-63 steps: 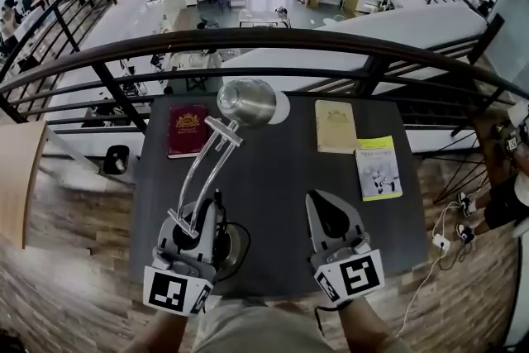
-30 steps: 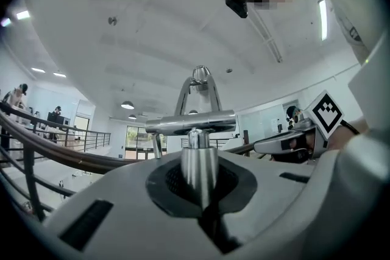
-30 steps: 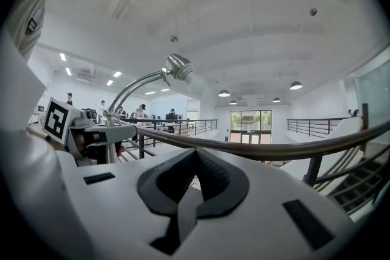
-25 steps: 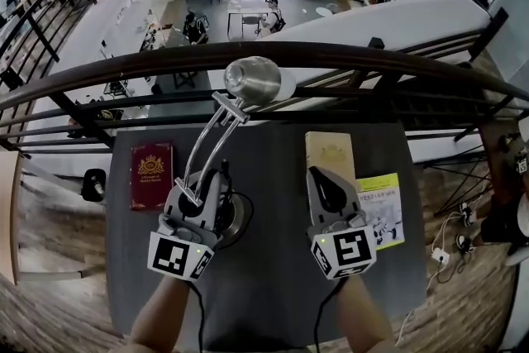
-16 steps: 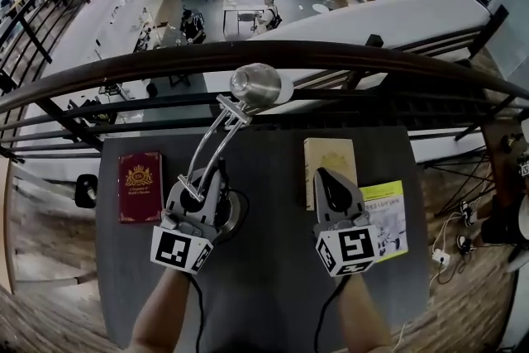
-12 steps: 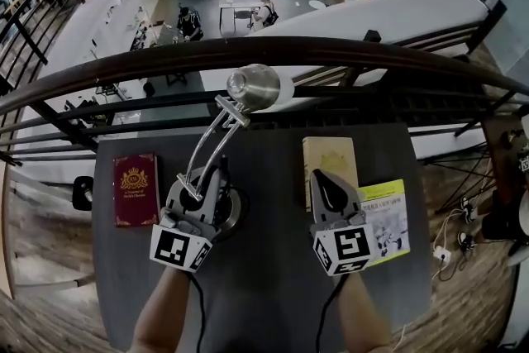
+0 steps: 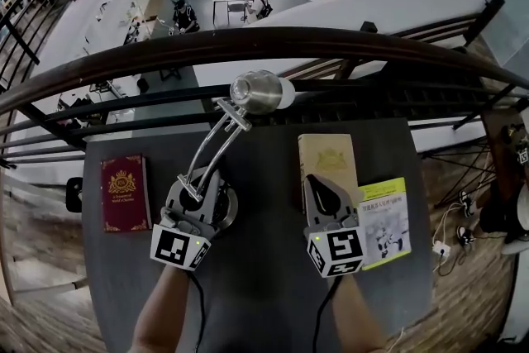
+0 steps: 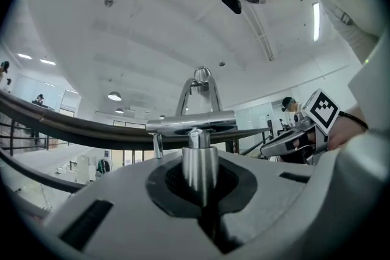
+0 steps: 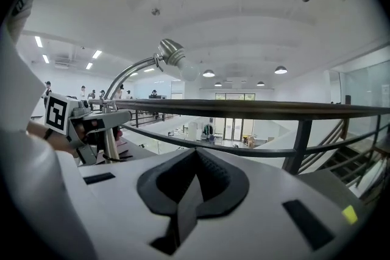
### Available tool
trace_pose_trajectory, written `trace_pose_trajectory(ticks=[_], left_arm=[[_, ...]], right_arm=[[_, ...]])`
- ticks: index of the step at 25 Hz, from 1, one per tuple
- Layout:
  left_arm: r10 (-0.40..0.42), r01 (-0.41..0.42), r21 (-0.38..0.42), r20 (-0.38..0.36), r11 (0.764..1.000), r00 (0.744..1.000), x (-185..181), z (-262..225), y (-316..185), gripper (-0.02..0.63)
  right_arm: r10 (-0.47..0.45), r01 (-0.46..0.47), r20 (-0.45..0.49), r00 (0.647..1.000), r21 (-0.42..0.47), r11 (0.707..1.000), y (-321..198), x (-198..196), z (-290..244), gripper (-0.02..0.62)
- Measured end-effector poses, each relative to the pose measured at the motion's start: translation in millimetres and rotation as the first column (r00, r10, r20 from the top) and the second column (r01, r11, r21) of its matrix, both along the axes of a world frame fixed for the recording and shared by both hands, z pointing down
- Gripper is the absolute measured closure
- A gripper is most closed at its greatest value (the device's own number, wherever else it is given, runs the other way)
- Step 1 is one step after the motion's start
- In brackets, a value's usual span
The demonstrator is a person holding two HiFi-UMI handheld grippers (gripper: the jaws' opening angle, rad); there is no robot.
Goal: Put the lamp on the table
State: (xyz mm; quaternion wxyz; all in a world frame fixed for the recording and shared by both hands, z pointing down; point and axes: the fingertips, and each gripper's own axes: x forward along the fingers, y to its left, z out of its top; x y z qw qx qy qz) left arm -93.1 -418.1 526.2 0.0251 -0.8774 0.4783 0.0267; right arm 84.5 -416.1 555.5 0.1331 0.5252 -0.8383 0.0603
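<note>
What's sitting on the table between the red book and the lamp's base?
Nothing. The head view shows only bare dark table between the red book and the base of the lamp.

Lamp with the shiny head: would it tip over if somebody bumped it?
Probably top-heavy: the lamp carries its metal head far out on a long leaning arm, so a bump there might tip it. Its round base looks wide, which should help. The polished post may be slippery, though the left gripper is shut on it.
</note>
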Motion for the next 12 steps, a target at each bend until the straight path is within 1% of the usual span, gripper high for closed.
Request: trace_pose_trajectory(ticks=[3, 7, 12], left_arm=[[0.004, -0.004, -0.010, 0.003, 1.000, 1.000, 2, 10, -3, 0.604], [0.000, 0.000, -0.007, 0.000, 1.000, 1.000, 2, 13, -8, 0.603], [-0.009, 0.009, 0.001, 0.002, 1.000, 1.000, 2, 15, -7, 0.603]], right_arm=[[0.008, -0.008, 0.012, 1.000, -0.014, 1.000, 1, 3, 7, 0.597], [0.005, -0.005, -0.001, 1.000, -0.023, 1.000, 3, 3, 18, 0.597], [0.021, -0.021, 0.011, 1.000, -0.046, 0.999, 1, 6, 30, 0.597]])
